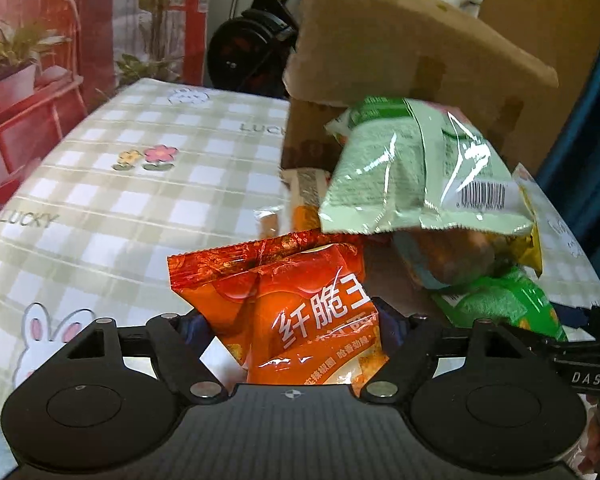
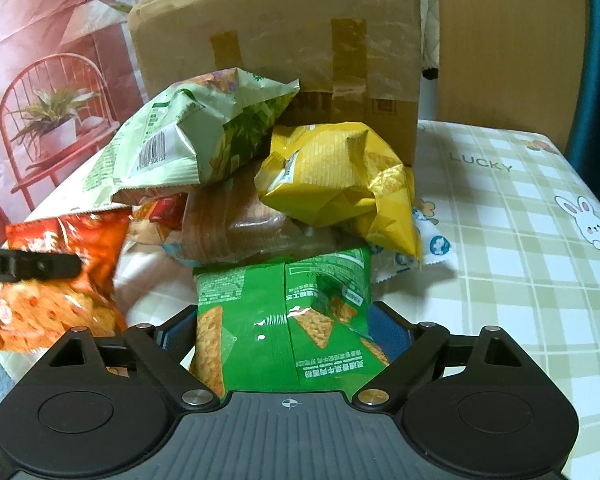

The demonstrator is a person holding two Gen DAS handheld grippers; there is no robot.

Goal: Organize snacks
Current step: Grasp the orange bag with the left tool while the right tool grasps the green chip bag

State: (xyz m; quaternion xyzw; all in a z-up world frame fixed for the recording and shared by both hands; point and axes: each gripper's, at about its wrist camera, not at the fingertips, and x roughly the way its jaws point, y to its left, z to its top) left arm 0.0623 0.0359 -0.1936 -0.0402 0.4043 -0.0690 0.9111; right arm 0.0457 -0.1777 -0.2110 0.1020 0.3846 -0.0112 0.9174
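With the left claw (image 1: pixel 296 336) clamped on the crinkly orange foil snack bag (image 1: pixel 300 312) & the right claw (image 2: pixel 288 332) on the glossy dark-green chip bag (image 2: pixel 284 320), the pile w/ the pale-green bag (image 2: pixel 188 140) on top could be toppled if the green one is pulled.

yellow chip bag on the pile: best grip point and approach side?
Grip the yellow chip bag at its crimped lower corner, which sticks out to the right past the pile, and come from the right over the checked tablecloth. That corner is flat, thin and unobstructed. The puffy middle would likely slip, and the cardboard box blocks the back. Both grippers are currently occupied.
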